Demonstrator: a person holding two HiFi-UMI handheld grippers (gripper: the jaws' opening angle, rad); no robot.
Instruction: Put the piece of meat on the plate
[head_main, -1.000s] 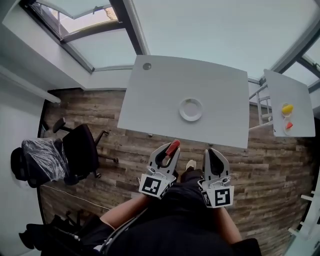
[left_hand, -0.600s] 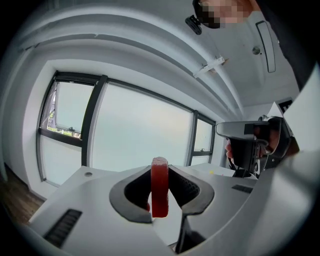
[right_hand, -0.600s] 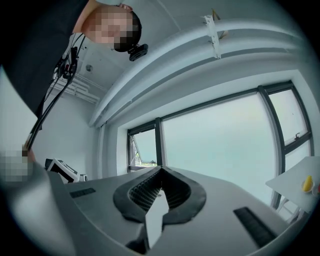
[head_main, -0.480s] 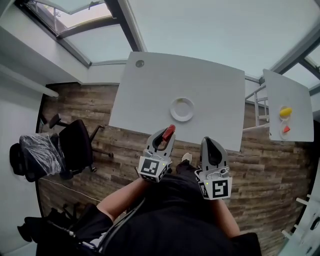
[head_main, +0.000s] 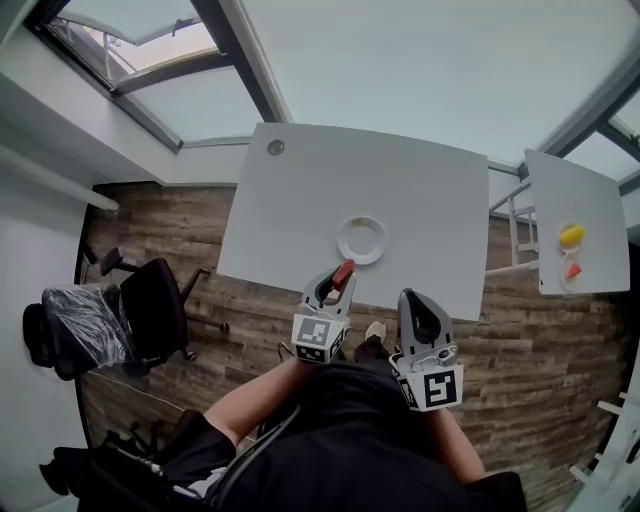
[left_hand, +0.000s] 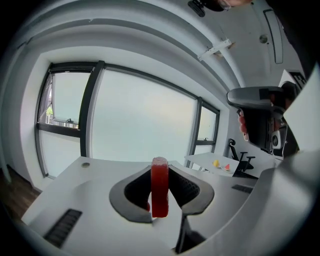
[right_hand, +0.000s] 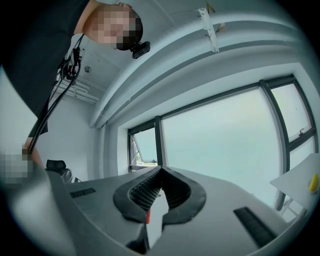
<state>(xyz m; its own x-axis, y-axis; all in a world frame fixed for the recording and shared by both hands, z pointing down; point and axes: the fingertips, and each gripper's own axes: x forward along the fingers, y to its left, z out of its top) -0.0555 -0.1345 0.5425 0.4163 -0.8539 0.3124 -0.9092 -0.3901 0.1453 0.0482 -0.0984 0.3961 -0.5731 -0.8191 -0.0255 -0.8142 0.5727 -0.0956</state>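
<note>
A round white plate (head_main: 361, 240) lies on the grey table (head_main: 300, 200), near its front edge. My left gripper (head_main: 340, 275) hovers at that edge, just short of the plate, shut on a red piece of meat (head_main: 343, 273). In the left gripper view the meat (left_hand: 159, 187) stands upright between the jaws as a flat red slab, and the plate is hidden behind them. My right gripper (head_main: 412, 298) is held over the wooden floor beside the left one, short of the table. Its jaws meet at the tips (right_hand: 161, 170) with nothing in them.
A second small table (head_main: 590, 200) at the right carries a yellow item (head_main: 572, 236) and a red one (head_main: 574, 270). Two office chairs (head_main: 150, 305) stand on the wooden floor at the left. Large windows run behind the table, which has a cable hole (head_main: 275, 148).
Both grippers have moved forward toward the table. The left one, still shut on the meat, has come to the table's front edge near the plate.
</note>
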